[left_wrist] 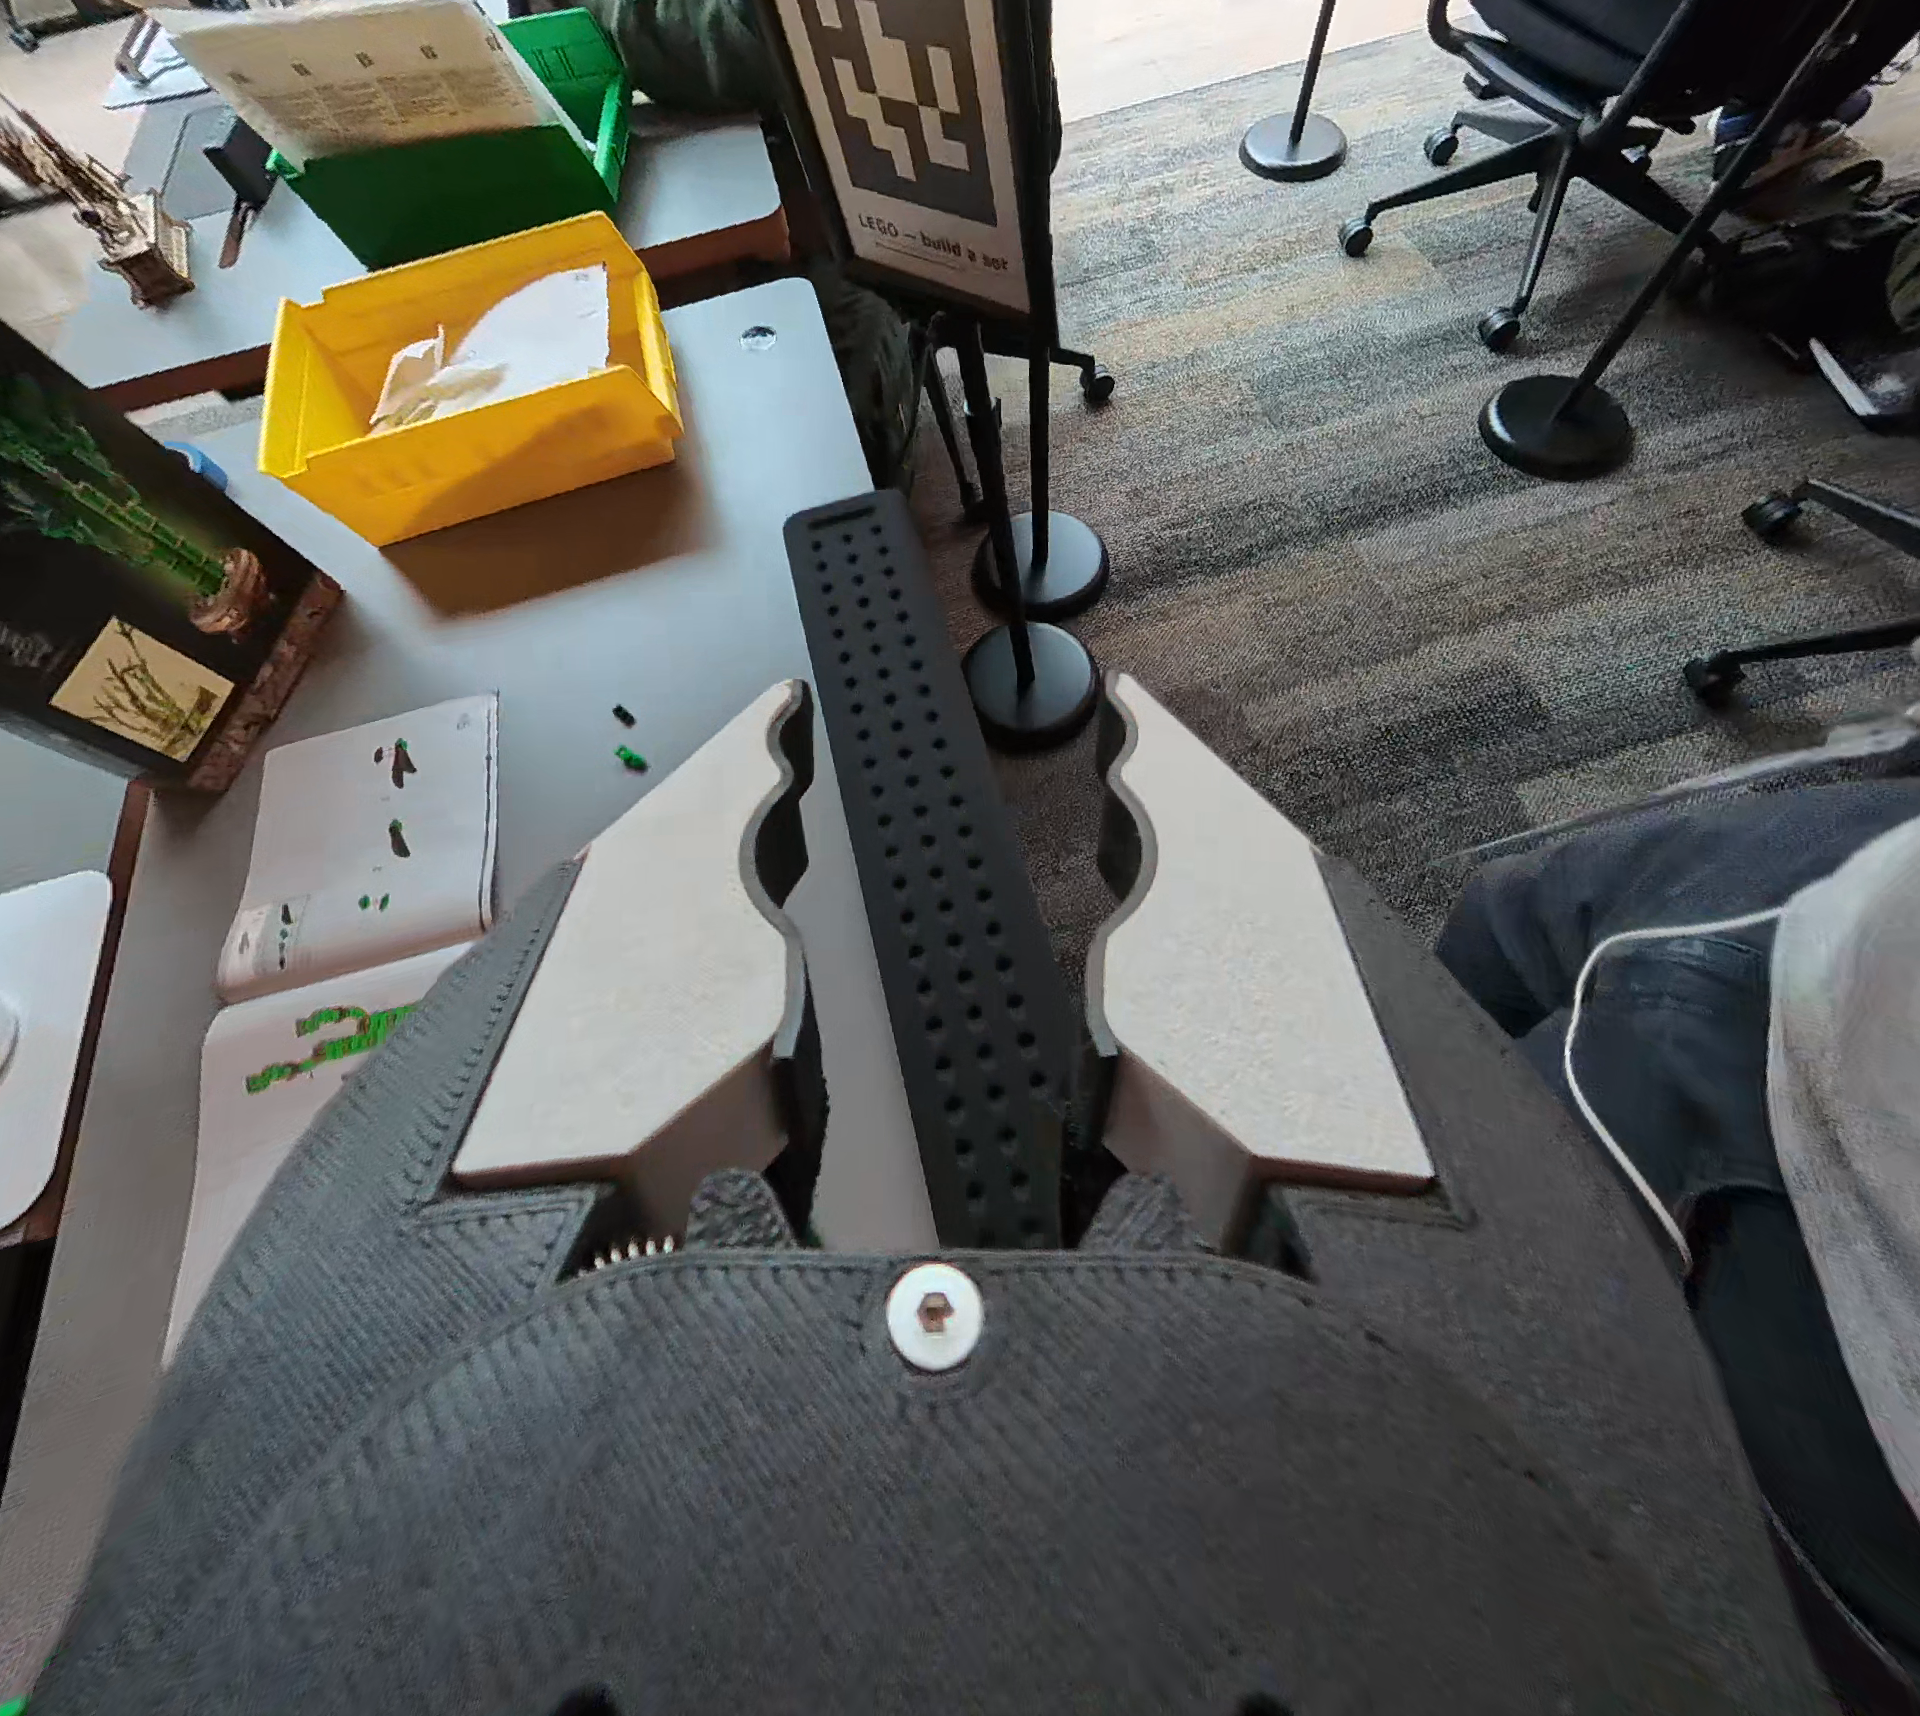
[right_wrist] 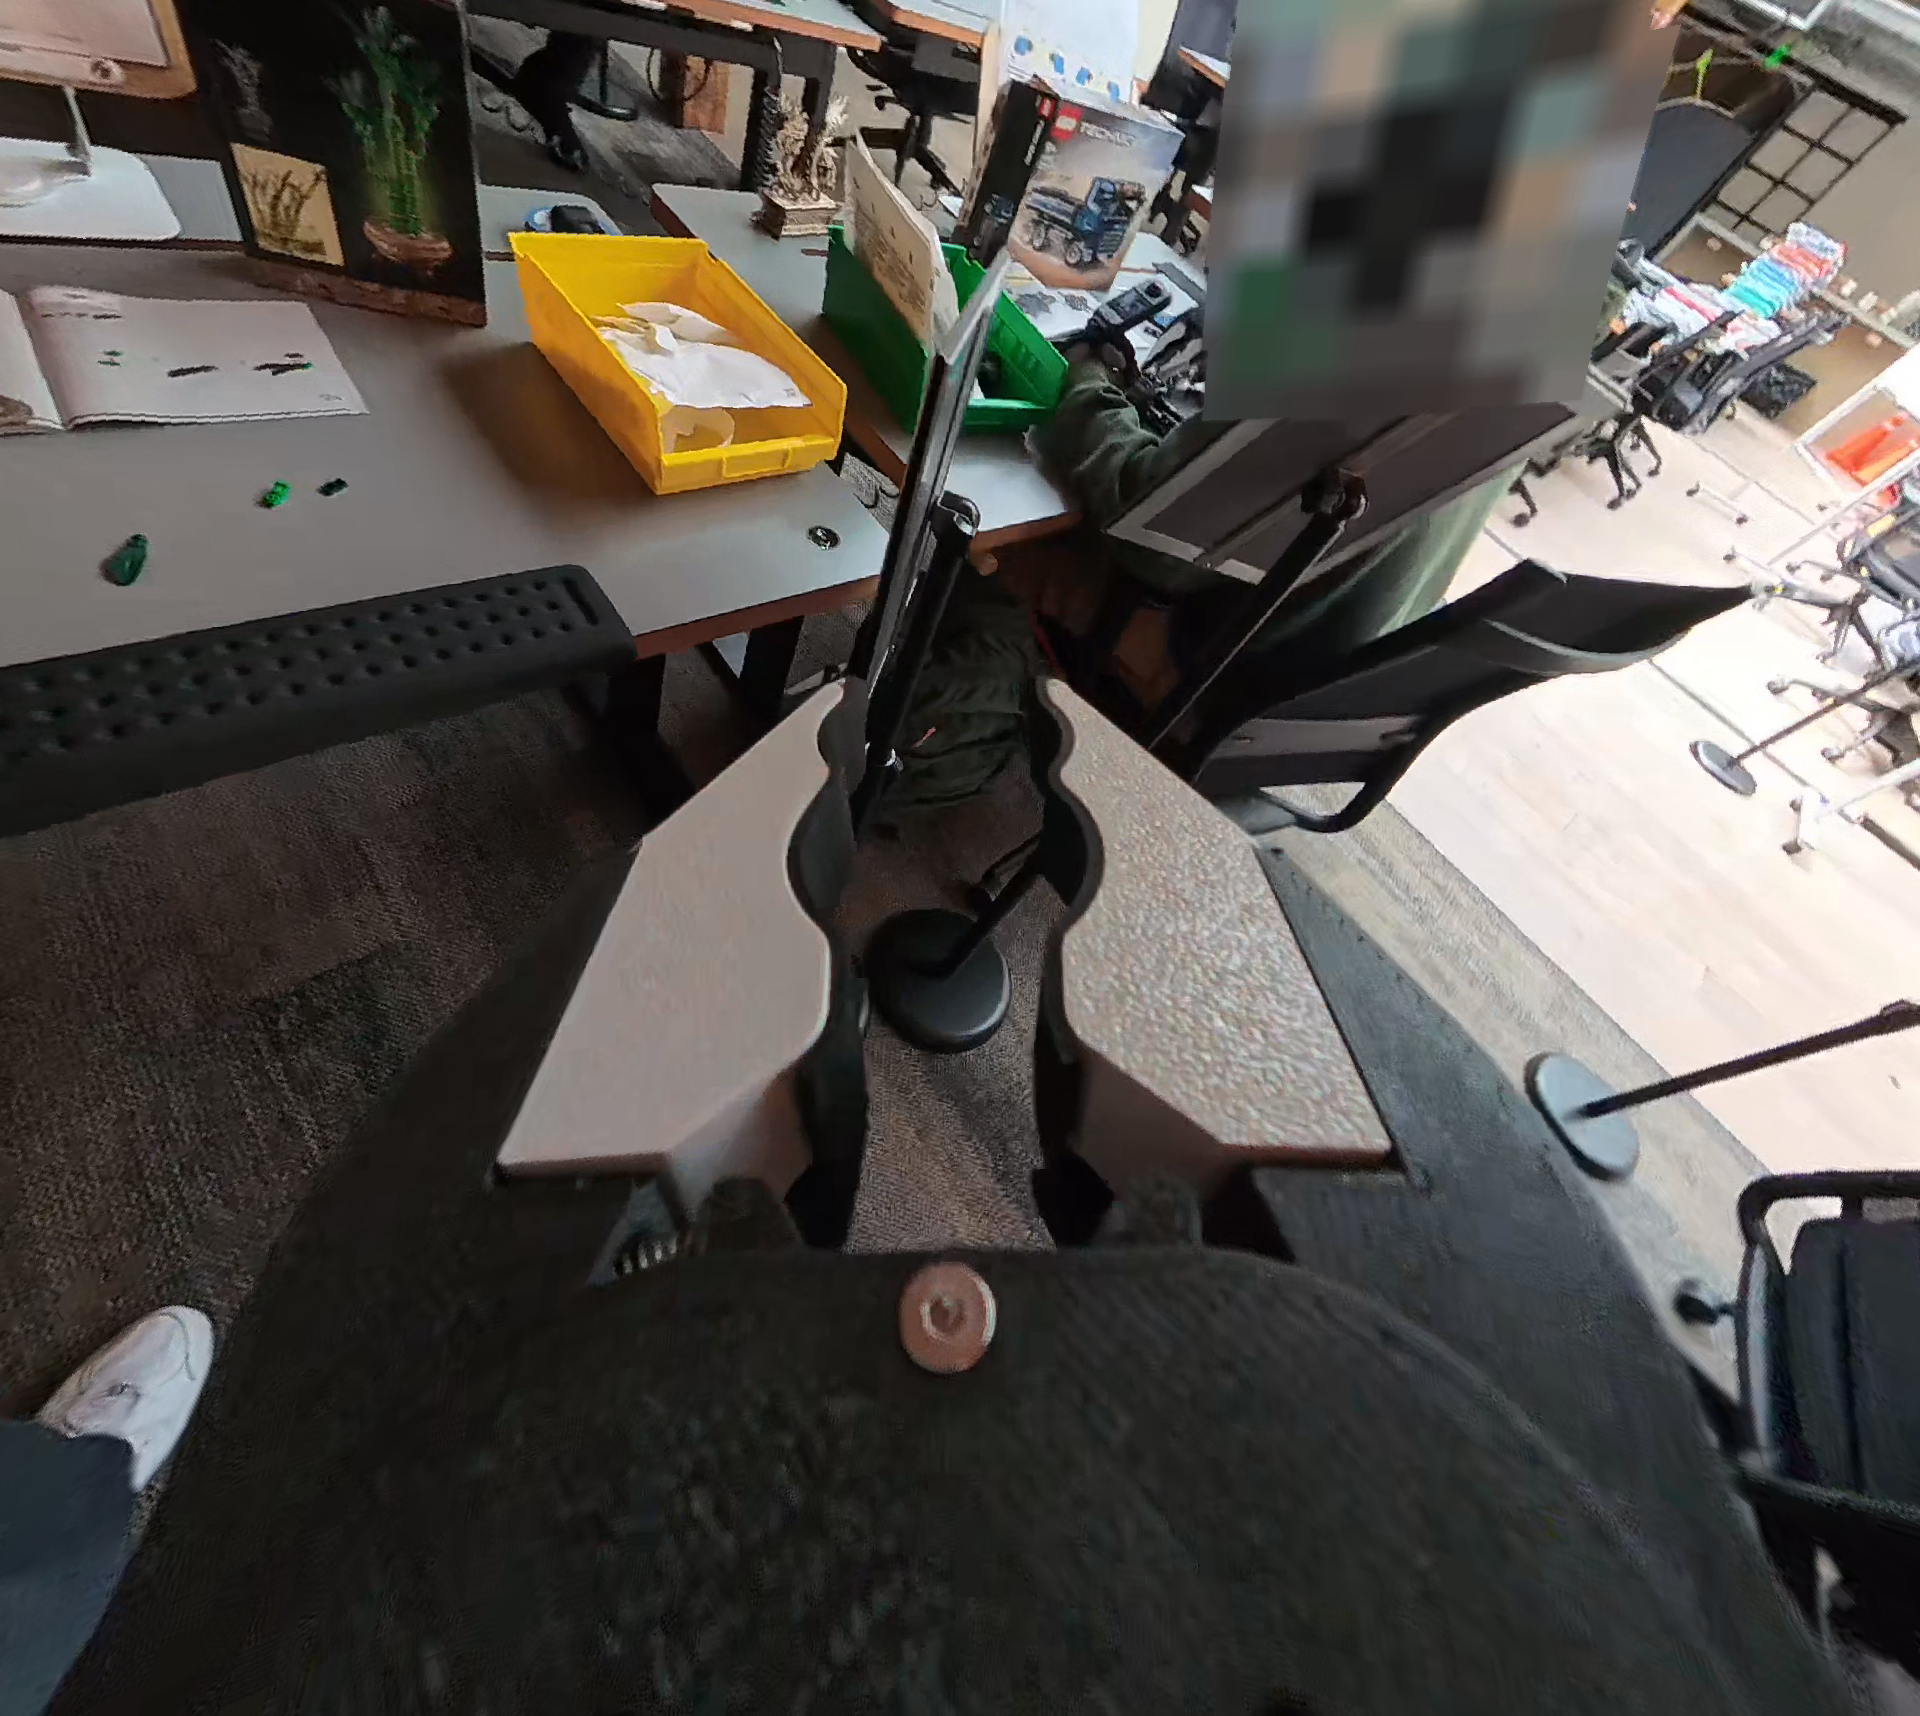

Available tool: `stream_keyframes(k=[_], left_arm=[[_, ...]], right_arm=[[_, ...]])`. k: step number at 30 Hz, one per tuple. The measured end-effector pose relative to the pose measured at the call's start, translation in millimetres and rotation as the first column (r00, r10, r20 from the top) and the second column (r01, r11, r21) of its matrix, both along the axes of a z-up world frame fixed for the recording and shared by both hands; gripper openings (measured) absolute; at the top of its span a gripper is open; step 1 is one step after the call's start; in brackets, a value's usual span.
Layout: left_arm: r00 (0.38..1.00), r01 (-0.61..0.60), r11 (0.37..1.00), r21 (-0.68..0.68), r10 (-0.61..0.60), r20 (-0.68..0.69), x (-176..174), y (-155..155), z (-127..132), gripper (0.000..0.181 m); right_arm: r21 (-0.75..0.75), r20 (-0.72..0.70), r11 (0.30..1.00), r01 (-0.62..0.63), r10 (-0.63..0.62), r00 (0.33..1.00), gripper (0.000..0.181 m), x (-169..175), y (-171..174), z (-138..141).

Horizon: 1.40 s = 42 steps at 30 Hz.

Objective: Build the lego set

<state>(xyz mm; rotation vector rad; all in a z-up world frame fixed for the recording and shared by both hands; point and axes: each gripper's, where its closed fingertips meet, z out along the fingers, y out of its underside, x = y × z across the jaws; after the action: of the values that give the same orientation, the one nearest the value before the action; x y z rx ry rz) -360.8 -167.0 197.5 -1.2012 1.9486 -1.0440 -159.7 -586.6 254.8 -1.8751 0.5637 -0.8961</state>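
Note:
Small green lego pieces (left_wrist: 627,757) lie loose on the grey table (left_wrist: 582,627), also in the right wrist view (right_wrist: 275,493) with a larger green piece (right_wrist: 127,560) nearer the edge. An open instruction booklet (left_wrist: 379,835) lies left of them, also in the right wrist view (right_wrist: 187,357). Green assembled parts (left_wrist: 332,1038) sit on a white sheet near my left gripper. My left gripper (left_wrist: 956,705) is open and empty, above a black perforated chair armrest (left_wrist: 925,835). My right gripper (right_wrist: 940,705) is open and empty, off the table over the carpet.
A yellow bin (left_wrist: 468,388) with crumpled paper stands on the table, a green bin (left_wrist: 457,160) behind it. The set's box (left_wrist: 135,586) stands at the left. A sign on a stand (left_wrist: 904,87), pole bases (left_wrist: 1034,679), office chairs and a seated person's leg (left_wrist: 1621,939) are to the right. Some 50 cm of space lies between my two pairs of fingers.

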Motion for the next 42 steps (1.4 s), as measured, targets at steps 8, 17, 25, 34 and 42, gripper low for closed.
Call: stream_keyframes(k=[8,17,25,34,42], left_arm=[[0.928,-0.316,0.949,0.011,0.307,0.213,61.3,40.0,51.9,0.052],[0.778,-0.604,0.774,-0.189,0.624,0.073,44.5,14.3,22.0,0.05],[0.727,-0.675,0.709,-0.203,0.686,-0.022,31.0,-30.3,16.3,0.044],[0.676,-0.706,0.636,-0.31,0.737,-0.027,75.4,-35.3,62.8,0.042],[0.759,-0.623,0.717,-0.312,0.65,-0.022,148.0,-79.7,60.0,0.041]], right_arm=[[0.07,-0.157,0.99,0.119,-0.107,0.982,0.026,9.9,-76.0,-74.3],[0.036,-0.102,0.999,0.03,-0.026,0.994,0.024,78.6,-136.4,-56.0],[0.108,-0.059,0.994,-0.014,0.021,0.998,0.02,145.2,-138.6,-38.7],[0.116,-0.168,0.989,0.09,-0.07,0.983,0.019,133.7,-210.3,-131.8],[0.076,-0.257,0.985,0.152,-0.128,0.958,0.019,109.8,-278.4,-169.1]])
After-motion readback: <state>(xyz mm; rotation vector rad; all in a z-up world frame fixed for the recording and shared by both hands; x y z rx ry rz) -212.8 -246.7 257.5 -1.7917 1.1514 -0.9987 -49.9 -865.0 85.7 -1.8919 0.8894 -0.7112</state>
